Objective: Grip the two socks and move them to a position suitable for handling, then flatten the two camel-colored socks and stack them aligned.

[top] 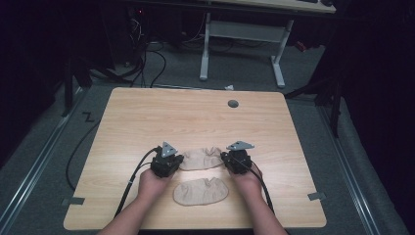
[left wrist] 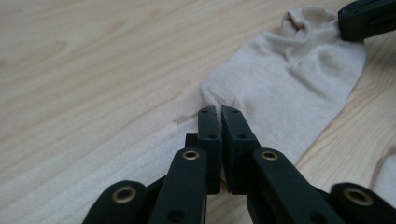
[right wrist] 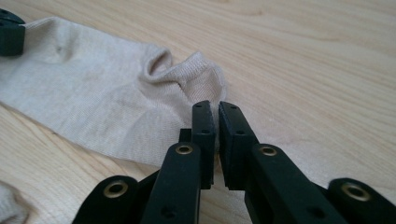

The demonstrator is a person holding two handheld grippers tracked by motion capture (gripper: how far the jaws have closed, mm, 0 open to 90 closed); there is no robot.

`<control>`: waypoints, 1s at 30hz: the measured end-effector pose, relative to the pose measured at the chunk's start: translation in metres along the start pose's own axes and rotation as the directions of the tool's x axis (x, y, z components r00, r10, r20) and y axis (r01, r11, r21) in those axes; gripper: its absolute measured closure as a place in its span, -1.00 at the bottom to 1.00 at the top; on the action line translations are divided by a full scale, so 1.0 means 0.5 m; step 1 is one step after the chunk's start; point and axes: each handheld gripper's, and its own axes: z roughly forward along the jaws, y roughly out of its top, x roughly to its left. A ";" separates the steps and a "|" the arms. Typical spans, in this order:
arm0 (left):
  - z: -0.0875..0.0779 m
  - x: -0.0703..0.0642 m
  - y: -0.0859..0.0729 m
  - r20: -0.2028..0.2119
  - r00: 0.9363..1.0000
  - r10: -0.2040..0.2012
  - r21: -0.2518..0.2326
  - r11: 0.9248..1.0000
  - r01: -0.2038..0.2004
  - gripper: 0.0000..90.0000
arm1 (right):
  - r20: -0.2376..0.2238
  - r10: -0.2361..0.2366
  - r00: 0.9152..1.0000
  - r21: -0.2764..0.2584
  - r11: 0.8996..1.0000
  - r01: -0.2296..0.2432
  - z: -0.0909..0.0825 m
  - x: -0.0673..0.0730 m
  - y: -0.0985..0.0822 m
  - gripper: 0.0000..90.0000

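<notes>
Because the beige sock (top: 199, 158) lying flat on the counter (top: 147, 117) was judged light, limp and prone to bunching, the left gripper (left wrist: 219, 112) and right gripper (right wrist: 216, 108) were each clamped on an opposite end's edge.

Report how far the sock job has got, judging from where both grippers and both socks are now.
Done: nothing looks finished; the nearer beige ankle sock lies flat, untouched. In hand: the left gripper and right gripper are each shut on an opposite end of the farther beige ankle sock, still on the light wooden table. Left: probably pairing or folding them.
</notes>
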 end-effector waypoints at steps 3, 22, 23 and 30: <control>-0.009 -0.003 0.006 0.006 1.000 0.014 -0.017 1.000 -0.013 0.93 | 0.007 -0.011 1.000 -0.021 1.000 0.011 -0.010 0.002 0.002 0.90; -0.043 -0.008 0.028 0.029 0.999 0.026 -0.088 0.996 -0.024 0.93 | 0.019 -0.039 0.999 -0.079 0.996 0.040 -0.055 0.009 0.013 0.89; -0.044 -0.009 0.029 0.034 0.999 0.028 -0.085 0.996 -0.025 0.93 | 0.021 -0.038 0.999 -0.081 0.996 0.040 -0.060 0.009 0.013 0.89; -0.070 -0.027 0.025 0.049 0.996 0.070 -0.074 0.995 -0.066 0.93 | 0.008 -0.040 0.999 -0.107 0.993 0.041 -0.100 0.015 0.000 0.89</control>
